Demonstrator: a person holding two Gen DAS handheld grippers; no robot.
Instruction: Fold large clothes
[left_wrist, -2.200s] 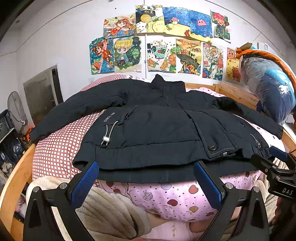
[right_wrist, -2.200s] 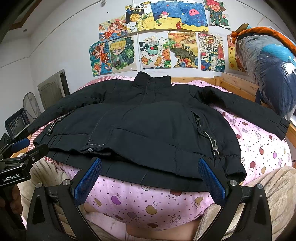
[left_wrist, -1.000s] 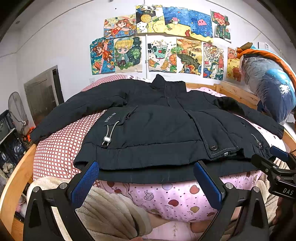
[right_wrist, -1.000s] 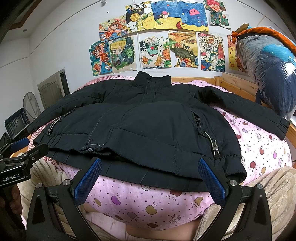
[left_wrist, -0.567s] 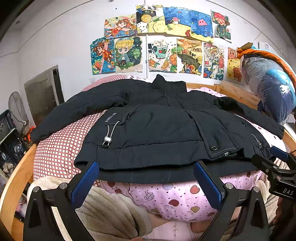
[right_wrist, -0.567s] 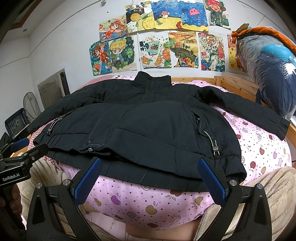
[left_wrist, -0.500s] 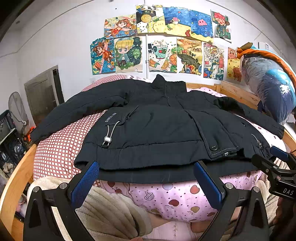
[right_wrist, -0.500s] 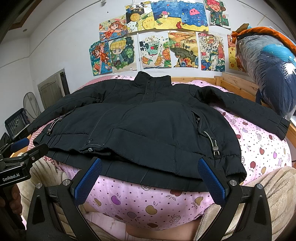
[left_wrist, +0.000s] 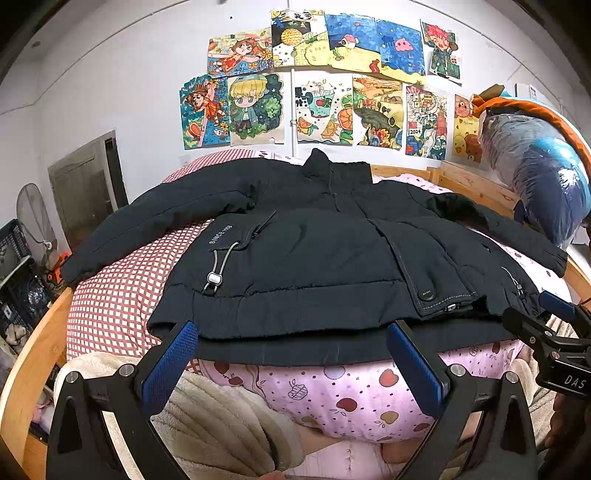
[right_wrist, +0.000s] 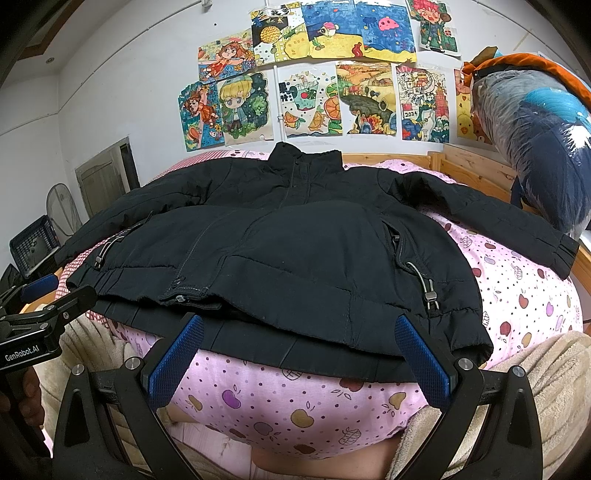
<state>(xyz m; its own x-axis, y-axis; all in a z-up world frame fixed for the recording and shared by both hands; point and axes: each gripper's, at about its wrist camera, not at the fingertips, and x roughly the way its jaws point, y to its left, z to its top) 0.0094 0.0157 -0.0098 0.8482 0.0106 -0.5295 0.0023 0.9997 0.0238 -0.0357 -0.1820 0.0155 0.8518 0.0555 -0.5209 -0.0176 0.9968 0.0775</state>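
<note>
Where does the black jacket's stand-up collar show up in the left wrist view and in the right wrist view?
Left wrist view: collar sits upper centre, just right of middle.
Right wrist view: collar sits upper centre, near middle.
Shared landmark: blond cartoon drawing on the wall, up-left of it.

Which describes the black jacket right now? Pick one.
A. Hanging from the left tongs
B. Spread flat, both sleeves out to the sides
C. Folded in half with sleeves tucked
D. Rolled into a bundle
B: the black jacket lies open on the bed, sleeves out to both sides, both tongs open short of its hem.
</note>
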